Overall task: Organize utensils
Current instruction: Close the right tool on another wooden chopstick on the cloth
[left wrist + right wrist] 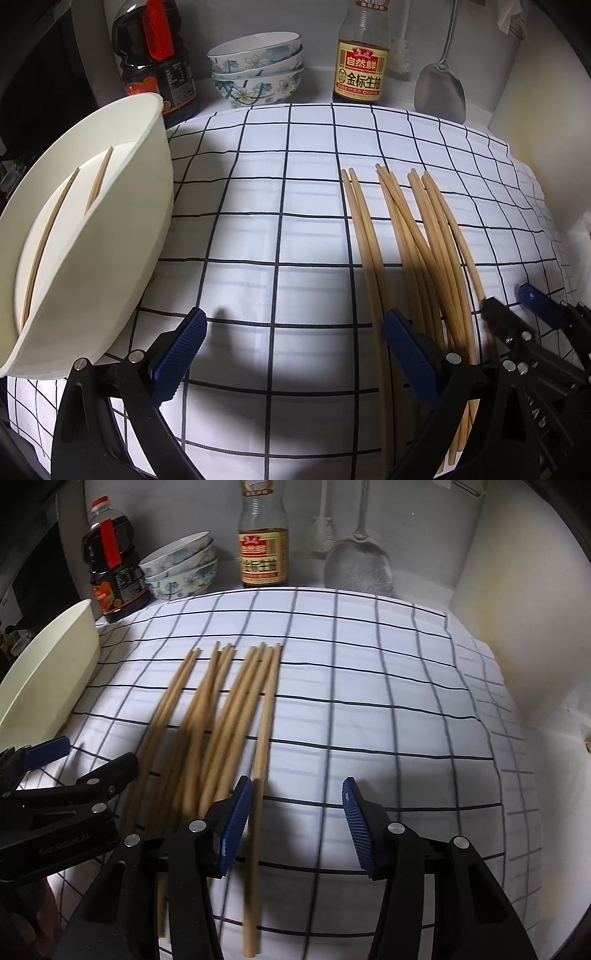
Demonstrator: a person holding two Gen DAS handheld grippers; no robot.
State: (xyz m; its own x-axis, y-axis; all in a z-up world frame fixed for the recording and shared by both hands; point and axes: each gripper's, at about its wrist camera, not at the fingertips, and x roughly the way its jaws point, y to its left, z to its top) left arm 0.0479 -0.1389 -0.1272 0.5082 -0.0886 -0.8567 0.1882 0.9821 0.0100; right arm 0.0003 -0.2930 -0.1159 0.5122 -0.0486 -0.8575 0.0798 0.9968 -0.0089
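Several wooden chopsticks (410, 236) lie side by side on the checked cloth (280, 206); they also show in the right wrist view (221, 716). A cream container (96, 236) at the left holds two chopsticks (55, 236). My left gripper (295, 339) is open and empty, low over the cloth, with its right finger over the near ends of the chopsticks. My right gripper (297, 812) is open and empty, its left finger beside the rightmost chopstick (264, 738). Each gripper shows in the other's view: the right gripper (509, 306) and the left gripper (92, 753).
At the back stand a dark sauce jug (155, 62), a stack of flowered bowls (258, 70), a soy sauce bottle (360, 66) and a hanging metal spatula (439, 85). A white wall panel (546, 129) bounds the right side.
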